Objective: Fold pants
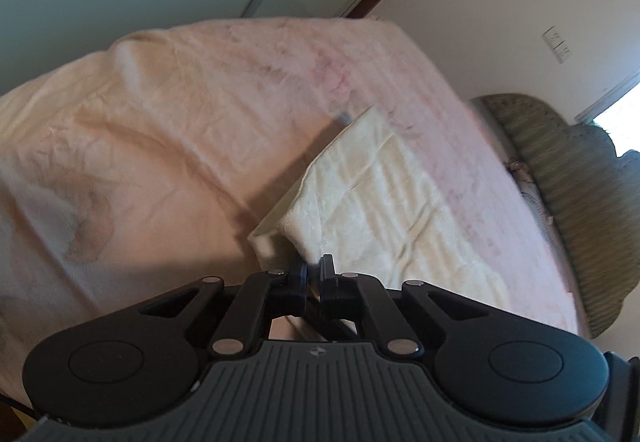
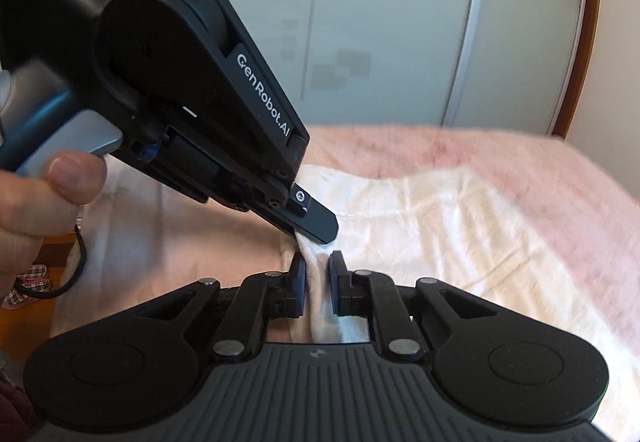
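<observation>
The cream-white pants lie on a pink bed cover, folded into a long band. My left gripper is shut on the near corner of the pants. In the right wrist view the pants spread to the right. My right gripper is shut on a bunched edge of the pants that runs between its pads. The left gripper comes in from the upper left, its tip clamped on the same edge just above my right fingertips.
A green wicker headboard borders the bed at the right. A pale wardrobe with a wooden frame stands behind the bed. The person's hand holds the left gripper. A plaid slipper lies on the floor at the left.
</observation>
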Tool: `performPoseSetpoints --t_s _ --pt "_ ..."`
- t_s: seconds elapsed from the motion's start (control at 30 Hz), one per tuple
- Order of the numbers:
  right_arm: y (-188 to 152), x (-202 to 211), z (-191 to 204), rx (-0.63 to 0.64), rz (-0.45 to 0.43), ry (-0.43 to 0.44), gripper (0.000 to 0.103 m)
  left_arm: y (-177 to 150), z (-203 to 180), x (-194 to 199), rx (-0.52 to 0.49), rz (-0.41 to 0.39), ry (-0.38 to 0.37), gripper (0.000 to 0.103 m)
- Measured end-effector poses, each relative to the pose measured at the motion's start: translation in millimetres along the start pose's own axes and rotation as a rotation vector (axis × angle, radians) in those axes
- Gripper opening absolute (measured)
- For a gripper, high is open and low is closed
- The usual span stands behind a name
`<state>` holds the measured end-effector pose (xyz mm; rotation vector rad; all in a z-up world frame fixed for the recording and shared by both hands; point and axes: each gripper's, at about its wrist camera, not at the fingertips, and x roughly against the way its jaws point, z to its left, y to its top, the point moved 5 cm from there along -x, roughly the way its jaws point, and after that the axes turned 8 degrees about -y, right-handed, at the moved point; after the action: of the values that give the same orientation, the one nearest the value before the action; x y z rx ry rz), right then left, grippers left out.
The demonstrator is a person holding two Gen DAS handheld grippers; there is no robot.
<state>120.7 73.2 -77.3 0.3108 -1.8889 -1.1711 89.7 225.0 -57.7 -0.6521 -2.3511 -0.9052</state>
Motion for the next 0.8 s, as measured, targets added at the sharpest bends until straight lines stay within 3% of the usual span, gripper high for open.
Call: performPoseSetpoints --t_s 0.07,0.17,0.23,0.3,0.4,0.5,0.6,0.67,0.8 --pt "-4.0 5.8 -10.9 -0.083 0.013 0.029 0.012 -0.9 -0.5 1.1 -0.021 -0.014 0.005 0.004" --pt "-8.2 52.8 -38.9 -0.235 -0.042 0.057 0.013 -2.5 -7.2 6.3 -0.083 -0.028 0.031 0.004" --pt "-22.5 90.4 -70.1 -0.295 -0.054 -0.028 0.013 -2.9 -14.8 9.5 -0.141 -0.033 0.058 0.006" --pt "-47.2 122.7 -102.5 -0.334 -0.021 -0.157 0.013 -2.7 -23.7 15.3 -0.198 -0.062 0.113 0.027" --pt "-100.8 169.9 -143.3 -0.428 0.058 -0.346 0.013 -0.3 -37.7 29.3 -0.288 -0.140 0.224 0.031" --pt "-155.0 211.7 -168.3 -0.590 0.095 -0.447 0.014 4.2 -53.1 36.8 -0.342 -0.191 0.278 0.031" --pt "-208.7 226.6 -182.4 -0.728 0.167 -0.516 0.013 -4.3 -90.2 22.4 -0.416 -0.125 0.179 0.032" --pt "-217.1 238.3 -184.0 -0.805 0.095 -0.493 0.014 -24.2 -124.8 3.9 -0.520 -0.063 0.116 0.042" --pt "-208.9 267.8 -182.7 -0.771 0.016 -0.564 0.014 -83.7 -197.2 -33.9 -0.736 0.016 -0.042 0.057"
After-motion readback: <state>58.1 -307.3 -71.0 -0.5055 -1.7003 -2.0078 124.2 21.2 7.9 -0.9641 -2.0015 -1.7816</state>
